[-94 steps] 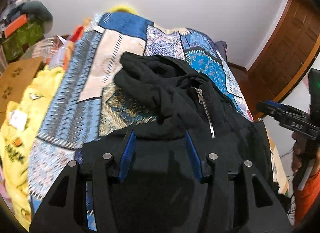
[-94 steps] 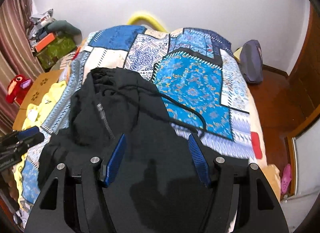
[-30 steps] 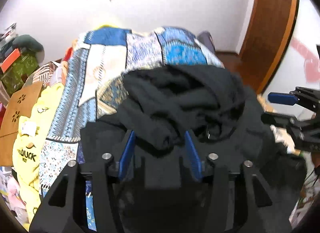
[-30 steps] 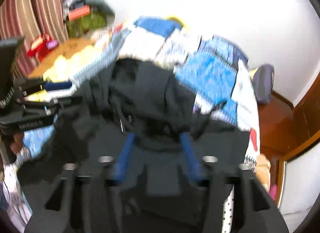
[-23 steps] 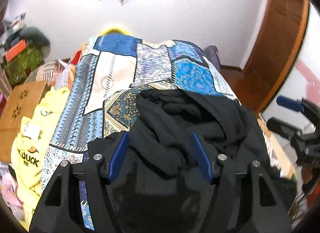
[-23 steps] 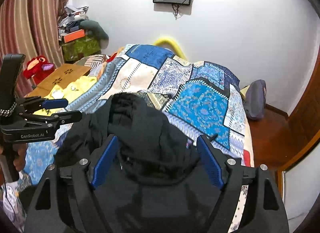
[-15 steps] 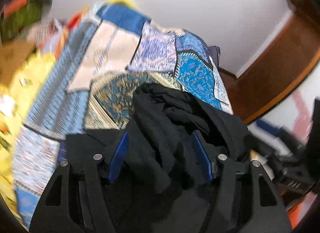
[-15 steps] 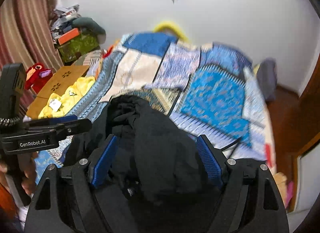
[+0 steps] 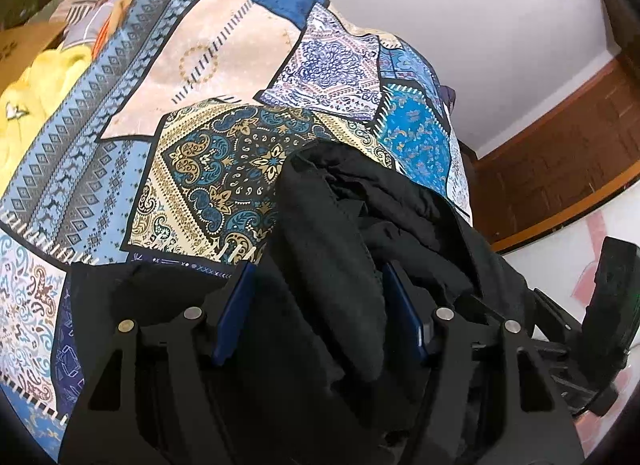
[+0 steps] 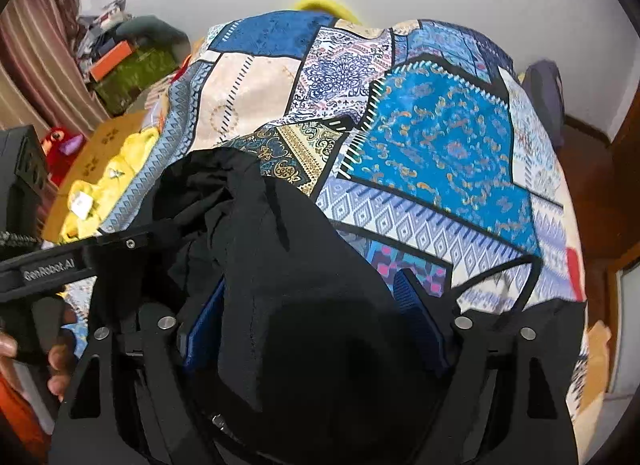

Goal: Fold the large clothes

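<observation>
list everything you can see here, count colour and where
black jacket: one, black, bunched at the bed's near end, between both grippers' fingers
patchwork bedspread: one, blue, cream and gold, covers the bed
yellow garment: one, yellow, left of the bed
cardboard: one, brown, left of the bed
red toy: one, red, far left
dark bag: one, grey-purple, right of the bed
left gripper: black with blue pads, open, fabric between
right gripper: black with blue pads, open, fabric between
hand: one, holding the left gripper
</observation>
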The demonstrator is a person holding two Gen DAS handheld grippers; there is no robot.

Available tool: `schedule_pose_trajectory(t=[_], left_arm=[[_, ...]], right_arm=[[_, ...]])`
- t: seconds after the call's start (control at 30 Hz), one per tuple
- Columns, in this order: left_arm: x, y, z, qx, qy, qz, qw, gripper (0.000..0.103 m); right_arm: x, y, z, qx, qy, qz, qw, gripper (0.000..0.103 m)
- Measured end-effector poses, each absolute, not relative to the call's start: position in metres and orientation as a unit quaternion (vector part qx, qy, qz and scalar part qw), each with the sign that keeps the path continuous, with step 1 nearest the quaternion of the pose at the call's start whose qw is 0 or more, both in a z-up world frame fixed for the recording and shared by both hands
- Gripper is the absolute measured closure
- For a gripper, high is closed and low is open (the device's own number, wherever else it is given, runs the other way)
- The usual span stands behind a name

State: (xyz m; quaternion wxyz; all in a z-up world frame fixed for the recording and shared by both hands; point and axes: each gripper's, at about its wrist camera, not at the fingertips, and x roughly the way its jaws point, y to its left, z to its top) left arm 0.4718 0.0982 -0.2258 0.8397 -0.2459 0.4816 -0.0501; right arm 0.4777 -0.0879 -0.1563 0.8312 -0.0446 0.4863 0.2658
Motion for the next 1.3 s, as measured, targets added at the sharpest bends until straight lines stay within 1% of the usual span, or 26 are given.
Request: schedule_pose_trajectory(t=[0.03,0.07,0.1,0.13,0.17,0.2,0.23,0.27,0.3,0.47,0.57,0.83,0.9,1.03,1.3], left_arm=[[0.471,0.098,-0.224,-0.242,0.479,-0.05,0.842,0.042],[0.469,0.097,-0.222,-0.24,0.476,-0.055,0.844,0.05],[0.466,0.096,-0.219,-0.238,0.475,-0.064,0.845,0.056],[0.465,0.094,-0.217,-0.234,0.474,-0.074,0.846,0.067],[0.462,0.089,-0.211,-0.223,0.472,-0.085,0.849,0.074],[0.458,0.085,-0.206,-0.216,0.47,-0.093,0.851,0.076],[0.453,0.081,-0.2,-0.213,0.466,-0.107,0.852,0.076],[0.446,0.076,-0.195,-0.214,0.463,-0.126,0.851,0.08],[0.44,0.071,-0.19,-0.213,0.462,-0.14,0.85,0.081],[0.39,0.046,-0.163,-0.157,0.446,-0.17,0.865,0.081],[0.361,0.034,-0.156,-0.115,0.442,-0.176,0.872,0.081],[0.293,0.013,-0.172,-0.044,0.456,-0.158,0.875,0.081],[0.28,0.012,-0.177,-0.035,0.463,-0.151,0.873,0.081],[0.257,0.013,-0.177,-0.035,0.468,-0.146,0.871,0.081],[0.209,0.031,-0.136,-0.033,0.433,-0.132,0.891,0.08]], right_arm=[[0.476,-0.09,-0.156,-0.039,0.485,0.268,0.831,0.036],[0.474,-0.093,-0.155,-0.038,0.485,0.271,0.831,0.047],[0.472,-0.094,-0.154,-0.039,0.484,0.275,0.83,0.056],[0.467,-0.097,-0.152,-0.04,0.482,0.282,0.829,0.059],[0.462,-0.099,-0.149,-0.044,0.477,0.283,0.831,0.063],[0.457,-0.1,-0.146,-0.048,0.47,0.284,0.834,0.068],[0.451,-0.102,-0.144,-0.054,0.464,0.285,0.837,0.07],[0.442,-0.104,-0.14,-0.062,0.456,0.287,0.84,0.072],[0.433,-0.108,-0.137,-0.065,0.449,0.289,0.843,0.073],[0.385,-0.129,-0.131,-0.055,0.442,0.304,0.842,0.074],[0.362,-0.137,-0.133,-0.057,0.443,0.308,0.84,0.074],[0.324,-0.143,-0.131,-0.109,0.456,0.279,0.838,0.063],[0.318,-0.148,-0.127,-0.108,0.456,0.276,0.839,0.06],[0.308,-0.157,-0.119,-0.115,0.455,0.273,0.84,0.06],[0.287,-0.182,-0.089,-0.086,0.43,0.28,0.854,0.06]])
